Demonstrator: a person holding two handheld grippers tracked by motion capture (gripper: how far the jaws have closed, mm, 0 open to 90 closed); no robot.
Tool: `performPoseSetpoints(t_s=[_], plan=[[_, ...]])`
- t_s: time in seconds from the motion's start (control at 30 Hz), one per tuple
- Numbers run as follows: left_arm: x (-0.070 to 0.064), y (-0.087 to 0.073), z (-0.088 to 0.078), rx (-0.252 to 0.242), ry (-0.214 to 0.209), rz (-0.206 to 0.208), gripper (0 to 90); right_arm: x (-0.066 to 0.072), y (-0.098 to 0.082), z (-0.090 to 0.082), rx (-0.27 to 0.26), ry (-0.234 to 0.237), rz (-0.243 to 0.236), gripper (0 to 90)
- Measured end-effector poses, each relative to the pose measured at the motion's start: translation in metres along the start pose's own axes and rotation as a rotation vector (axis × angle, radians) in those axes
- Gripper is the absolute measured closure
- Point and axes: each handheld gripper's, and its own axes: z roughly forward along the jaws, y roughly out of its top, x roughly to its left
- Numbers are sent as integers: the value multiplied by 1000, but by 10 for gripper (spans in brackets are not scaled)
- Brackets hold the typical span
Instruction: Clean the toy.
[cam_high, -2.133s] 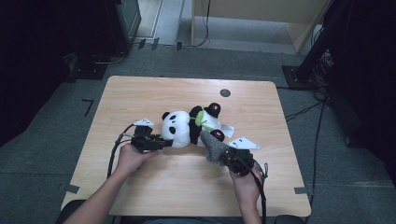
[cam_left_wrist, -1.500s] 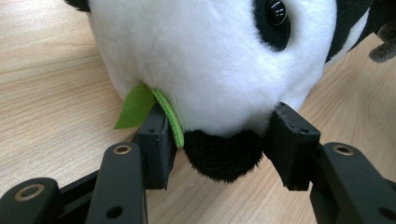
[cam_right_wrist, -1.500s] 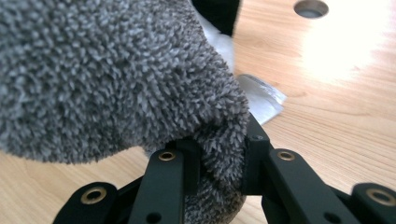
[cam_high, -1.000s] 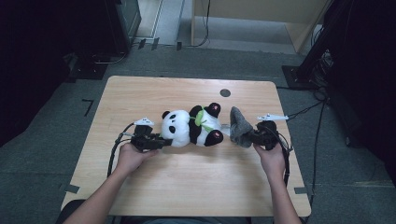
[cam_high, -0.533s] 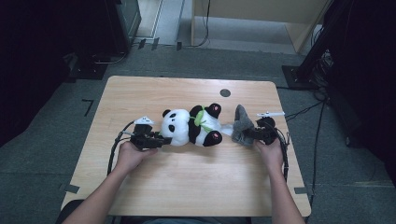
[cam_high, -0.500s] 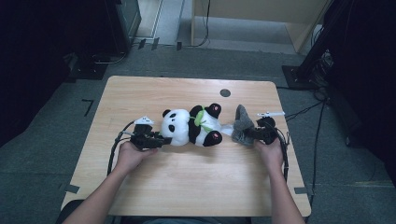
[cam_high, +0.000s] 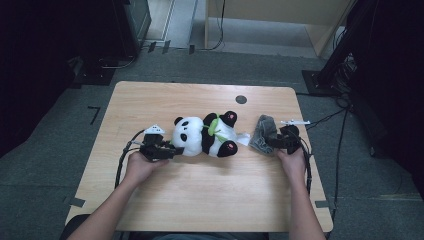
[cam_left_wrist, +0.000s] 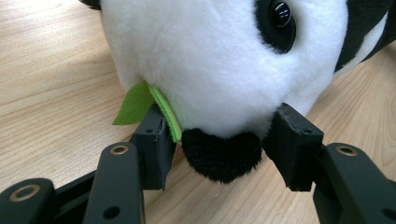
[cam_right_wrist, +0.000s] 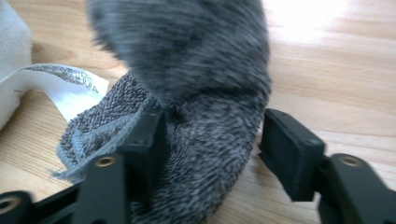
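Note:
A black-and-white panda plush (cam_high: 200, 135) with a green leaf lies on its side in the middle of the wooden table (cam_high: 210, 190). My left gripper (cam_high: 172, 149) is shut on its head. In the left gripper view the pads (cam_left_wrist: 154, 140) press the white fur and the leaf on either side of a black ear (cam_left_wrist: 222, 156). A grey knitted cloth (cam_high: 263, 131) lies right of the panda. My right gripper (cam_high: 272, 141) has just been opening. The cloth (cam_right_wrist: 201, 60) still lies between its jaws, and the right pad (cam_right_wrist: 287, 149) stands off it.
A small dark round hole (cam_high: 241, 99) sits in the tabletop near the far edge. The panda's white label (cam_right_wrist: 65, 86) lies beside the cloth. Cables trail from both grippers. Dark stands and equipment surround the table on the grey floor.
My right gripper carried the grey cloth from the panda's feet out to the right, lowered it onto the table and opened. The left gripper and the panda stayed put.

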Motion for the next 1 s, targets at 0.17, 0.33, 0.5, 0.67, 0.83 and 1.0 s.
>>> performPoseSetpoints(t_s=[0.17, 0.33, 0.5, 0.67, 0.83, 1.0], plan=[[0, 0, 0, 0, -1, -3, 446, 1, 0, -11, -19, 38, -14, 363], [0, 0, 0, -1, 1, 4, 436, 5, 3, -26, -89, 60, -13, 319], [0, 0, 0, -2, 1, 11, 422, 11, 3, -34, -109, 122, -16, 286], [0, 1, 0, -3, 1, 14, 397, 25, -1, -38, -98, 147, -72, 280], [0, 2, 0, -2, -1, 11, 366, 40, -3, -40, -104, 184, -107, 280], [1, 2, 0, -3, -8, 11, 355, 56, -3, -42, -115, 215, -135, 279]])
